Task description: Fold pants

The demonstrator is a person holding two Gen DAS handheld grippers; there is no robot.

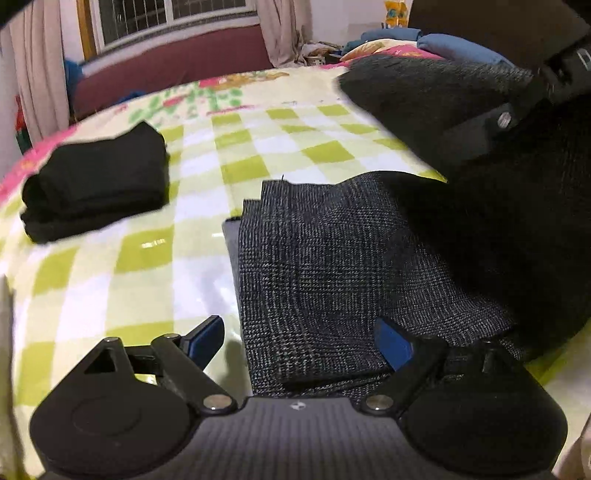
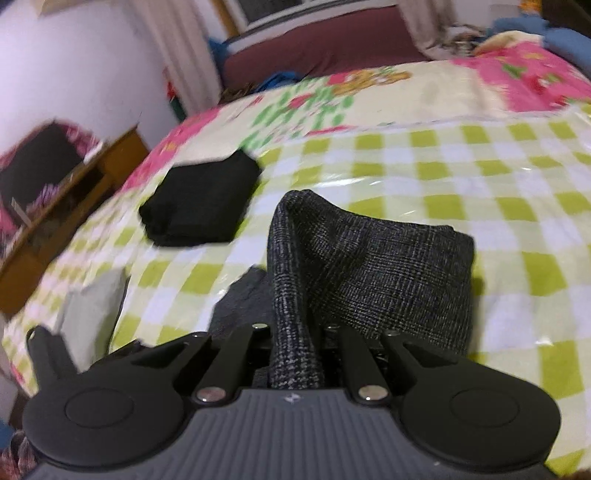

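We saw one pair of grey checked pants (image 1: pixel 332 266) lying partly folded on the bed (image 1: pixel 147 266), which had one green and white checked cover. In the left wrist view, the left gripper (image 1: pixel 299 339) had its jaws wide open, with nothing pinched. One blue pad (image 1: pixel 201 341) hung over the bare cover and the other over the grey cloth, near the closest edge of the pants. In the right wrist view, the right gripper (image 2: pixel 297 354) had its jaws shut tight on a bunched strip of the pants (image 2: pixel 369 269), and the cloth rose up from the bed into the jaws. The rest of the pants sat in a soft heap just in front of it. We counted one folded black garment (image 2: pixel 203 203) off to the left, well apart from the grey pants. It looked like two or three layers, but the picture was blurry, so we could not be sure. Far behind, we saw one dark red headboard (image 1: pixel 173 66), one window (image 1: pixel 166 18) and a pile of blue and yellow bedding (image 1: pixel 406 40). In the left wrist view, the right gripper (image 1: pixel 517 110) showed high on the right side, with dark cloth hanging under it.
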